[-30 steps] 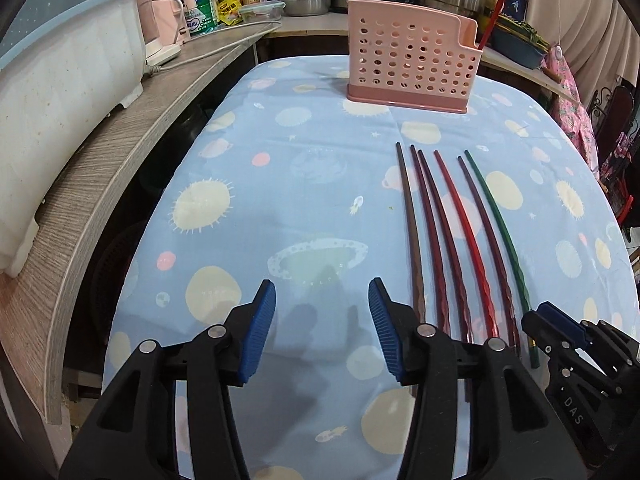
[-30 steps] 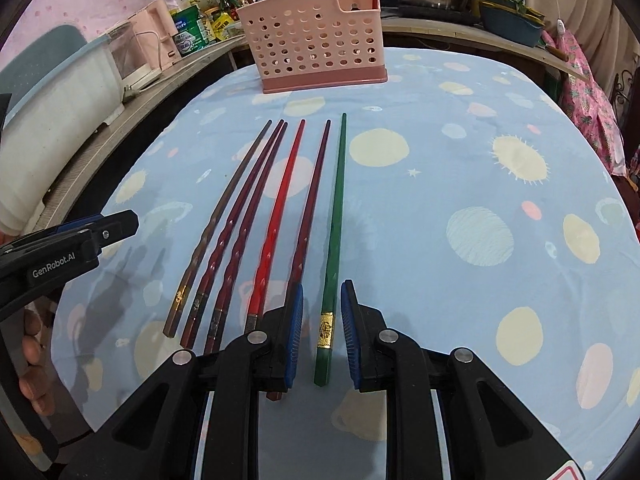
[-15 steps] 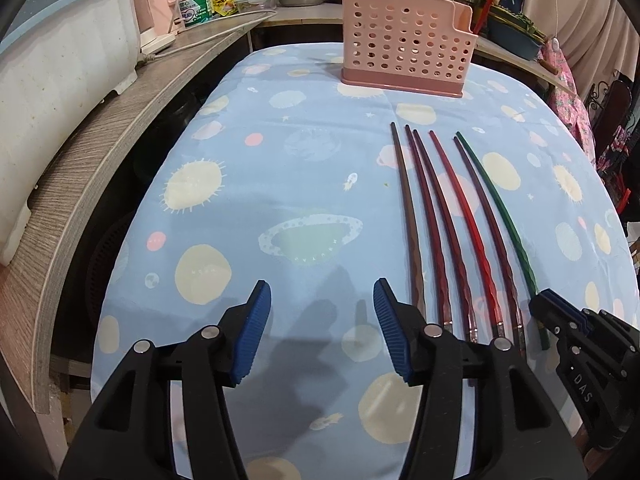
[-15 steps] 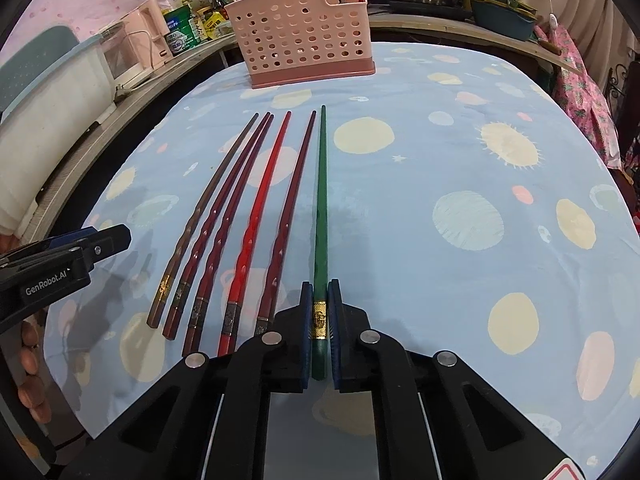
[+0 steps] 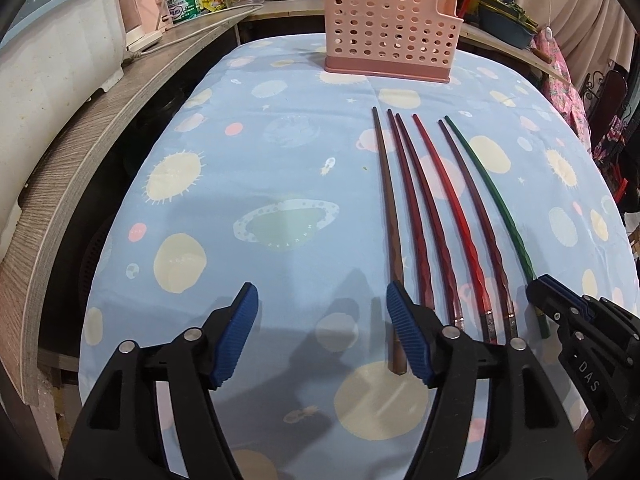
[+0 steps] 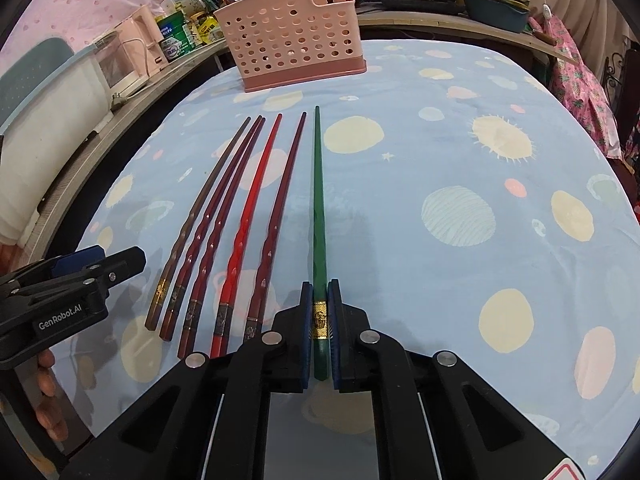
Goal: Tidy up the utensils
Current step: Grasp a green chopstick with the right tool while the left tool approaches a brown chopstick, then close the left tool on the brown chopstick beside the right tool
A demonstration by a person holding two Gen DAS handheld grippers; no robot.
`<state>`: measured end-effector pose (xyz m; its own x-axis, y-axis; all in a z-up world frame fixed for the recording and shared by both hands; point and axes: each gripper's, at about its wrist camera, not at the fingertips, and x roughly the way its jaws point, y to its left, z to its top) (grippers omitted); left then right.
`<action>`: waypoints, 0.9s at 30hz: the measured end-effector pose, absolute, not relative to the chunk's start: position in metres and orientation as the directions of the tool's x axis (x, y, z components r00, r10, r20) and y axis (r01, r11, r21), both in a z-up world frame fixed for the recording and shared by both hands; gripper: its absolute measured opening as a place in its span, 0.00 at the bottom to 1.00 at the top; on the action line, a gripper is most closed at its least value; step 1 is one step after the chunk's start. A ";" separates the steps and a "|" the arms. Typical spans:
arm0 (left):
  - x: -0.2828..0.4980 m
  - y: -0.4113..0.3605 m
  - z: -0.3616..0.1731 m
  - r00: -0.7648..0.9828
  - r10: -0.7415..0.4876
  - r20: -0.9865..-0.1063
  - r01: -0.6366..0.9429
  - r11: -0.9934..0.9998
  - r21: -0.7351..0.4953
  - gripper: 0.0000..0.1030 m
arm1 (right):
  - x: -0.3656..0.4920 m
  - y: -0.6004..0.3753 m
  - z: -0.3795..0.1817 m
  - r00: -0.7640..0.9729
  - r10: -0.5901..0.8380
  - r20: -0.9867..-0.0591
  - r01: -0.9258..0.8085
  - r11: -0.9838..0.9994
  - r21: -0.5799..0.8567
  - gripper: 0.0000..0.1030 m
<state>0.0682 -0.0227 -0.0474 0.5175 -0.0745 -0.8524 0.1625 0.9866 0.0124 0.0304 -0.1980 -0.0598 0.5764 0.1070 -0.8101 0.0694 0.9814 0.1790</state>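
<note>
right gripper (image 6: 320, 332) pinches the long green chopstick (image 6: 319, 200) by the table's near edge; left gripper (image 5: 320, 332), jaws just widened and empty, hovers beside the brown chopstick (image 5: 386, 204); pink perforated plastic basket (image 5: 390, 26) at the far edge.

"GenRobot.AI" is printed in white on the left gripper (image 6: 72, 276); "DAS" stands on the right gripper (image 5: 560, 304).

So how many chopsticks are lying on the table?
6, side by side on the tablecloth: a brown one, two dark red, a bright red, another dark red, and a green one in the right tool.
</note>
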 end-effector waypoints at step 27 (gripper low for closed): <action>0.064 -0.032 -0.068 0.461 -0.109 -0.881 0.191 0.981 -0.021 0.65 | 0.025 -0.199 -0.060 0.580 0.112 -0.807 0.073 0.979 0.188 0.07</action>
<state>0.0640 -0.0319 -0.0677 0.4612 -0.1092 -0.8806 0.1913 0.9813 -0.0215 0.0251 -0.1985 -0.0603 0.5795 0.1116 -0.8073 0.0732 0.9795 0.1879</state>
